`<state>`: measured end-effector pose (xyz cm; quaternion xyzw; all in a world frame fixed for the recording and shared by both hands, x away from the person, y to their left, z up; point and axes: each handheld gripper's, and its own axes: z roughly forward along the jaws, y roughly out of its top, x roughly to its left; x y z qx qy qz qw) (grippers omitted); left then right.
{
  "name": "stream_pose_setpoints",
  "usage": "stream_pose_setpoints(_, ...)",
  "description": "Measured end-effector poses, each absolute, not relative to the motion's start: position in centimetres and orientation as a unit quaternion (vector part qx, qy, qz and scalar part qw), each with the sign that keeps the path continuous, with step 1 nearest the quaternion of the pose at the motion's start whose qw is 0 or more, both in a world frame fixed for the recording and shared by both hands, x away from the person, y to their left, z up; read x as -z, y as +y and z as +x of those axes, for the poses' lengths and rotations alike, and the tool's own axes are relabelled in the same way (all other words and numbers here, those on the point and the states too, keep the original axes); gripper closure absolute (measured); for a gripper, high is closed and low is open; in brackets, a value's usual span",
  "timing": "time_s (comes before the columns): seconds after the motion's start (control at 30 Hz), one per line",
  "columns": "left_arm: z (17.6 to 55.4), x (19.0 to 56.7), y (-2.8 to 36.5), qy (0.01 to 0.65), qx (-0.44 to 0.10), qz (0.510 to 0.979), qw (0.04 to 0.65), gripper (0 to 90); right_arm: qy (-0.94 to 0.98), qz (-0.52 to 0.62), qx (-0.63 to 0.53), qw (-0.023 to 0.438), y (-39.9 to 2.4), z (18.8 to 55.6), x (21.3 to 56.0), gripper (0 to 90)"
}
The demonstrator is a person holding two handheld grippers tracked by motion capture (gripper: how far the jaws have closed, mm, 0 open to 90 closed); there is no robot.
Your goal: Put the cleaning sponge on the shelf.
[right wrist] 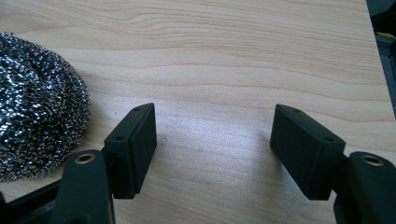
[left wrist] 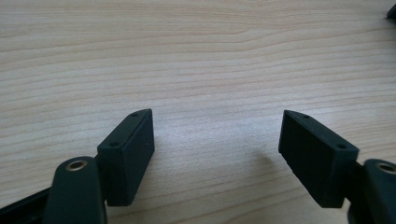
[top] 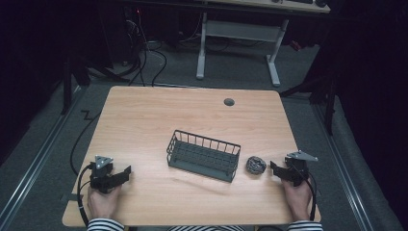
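One steel scourer (top: 256, 165), one wire basket (top: 203, 155), two tools: left tool (top: 126, 173) spread, right tool (top: 274, 168) spread, both empty.

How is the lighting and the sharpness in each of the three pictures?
High view: the table is evenly lit and the room around it is dark, and the picture is a little soft. Left gripper view: the wood is sharp, with a soft shadow beside the right pad. Right gripper view: the steel scourer glints, and the picture is sharp.
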<state>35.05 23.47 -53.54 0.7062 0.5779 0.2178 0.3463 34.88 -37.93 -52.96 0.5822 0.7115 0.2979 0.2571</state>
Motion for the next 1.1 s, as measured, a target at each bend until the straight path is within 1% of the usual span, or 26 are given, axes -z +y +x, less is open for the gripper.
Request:
stream_pose_setpoints(0.17,35.0,53.7,23.4,0.573,-0.229,0.709,0.342,26.6,0.713,0.581,-0.299,0.255,-37.9,34.9,53.0,30.6)
stream_pose_setpoints(0.27,35.0,53.7,23.2,0.572,-0.233,0.710,0.338,26.4,0.716,0.578,-0.299,0.252,-37.9,34.9,53.0,28.2)
stream_pose_setpoints(0.37,35.0,53.7,23.2,0.572,-0.235,0.711,0.335,26.3,0.718,0.579,-0.295,0.249,-37.9,34.8,52.9,28.5)
stream_pose_setpoints(0.53,35.0,53.7,22.9,0.567,-0.241,0.718,0.324,25.6,0.721,0.590,-0.291,0.217,-38.2,34.5,52.1,31.3)
stream_pose_setpoints(0.97,35.0,53.7,22.8,0.567,-0.242,0.718,0.324,24.8,0.738,0.554,-0.327,0.203,-37.5,32.2,49.6,31.8)
stream_pose_setpoints(1.1,35.0,53.7,22.8,0.567,-0.242,0.718,0.324,24.9,0.752,0.532,-0.334,0.197,-36.1,31.9,48.7,29.7)
